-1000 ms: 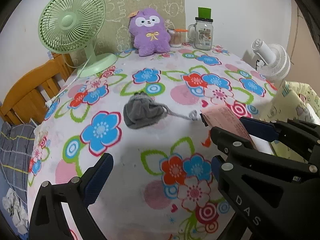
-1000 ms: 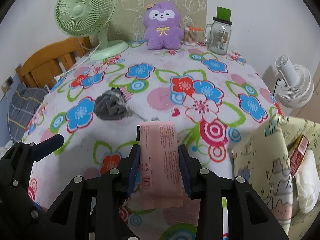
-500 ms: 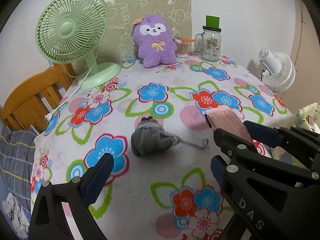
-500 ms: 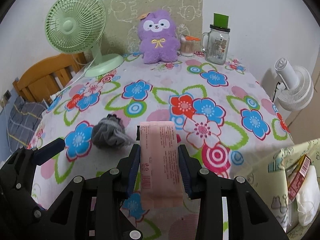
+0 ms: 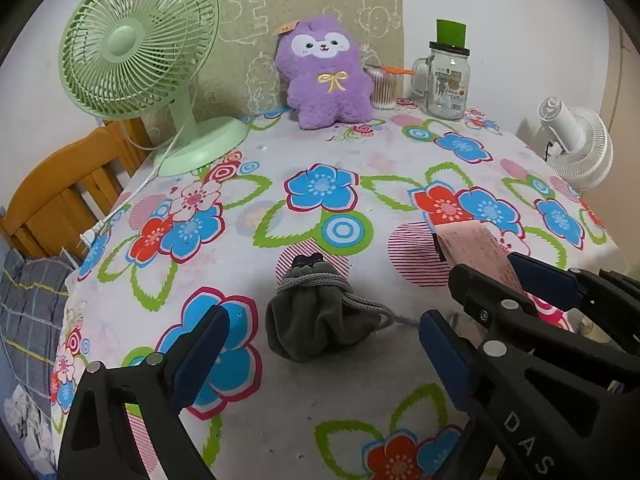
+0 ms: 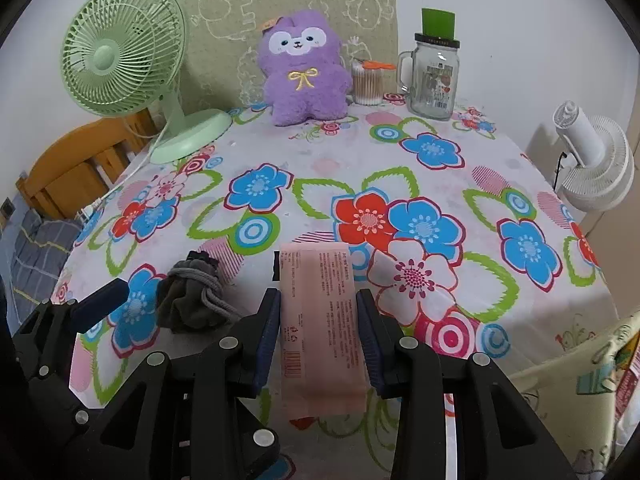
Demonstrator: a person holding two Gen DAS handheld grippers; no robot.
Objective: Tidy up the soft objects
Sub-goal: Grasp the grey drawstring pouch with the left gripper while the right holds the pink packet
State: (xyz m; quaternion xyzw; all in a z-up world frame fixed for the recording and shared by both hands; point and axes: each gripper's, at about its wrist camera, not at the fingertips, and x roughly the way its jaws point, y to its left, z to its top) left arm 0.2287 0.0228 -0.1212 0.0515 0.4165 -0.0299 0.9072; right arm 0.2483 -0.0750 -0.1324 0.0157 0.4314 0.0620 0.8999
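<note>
floral-clothed desk (image 5: 400,152) carries a grey drawstring pouch (image 5: 320,320) near centre, ungrasped. right tool (image 6: 318,320) clamps a pink packet (image 6: 320,320); left tool (image 5: 320,344) stands wide, empty. sorting barely begun.

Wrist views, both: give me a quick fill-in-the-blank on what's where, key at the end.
1. The right gripper is shut on a ____ packet.
2. The left gripper is ____, holding nothing.
3. The grey drawstring pouch lies on the ____ tablecloth.
4. The purple plush toy sits between the ____ fan and the glass jar.

Missing words: pink; open; flowered; green
</note>
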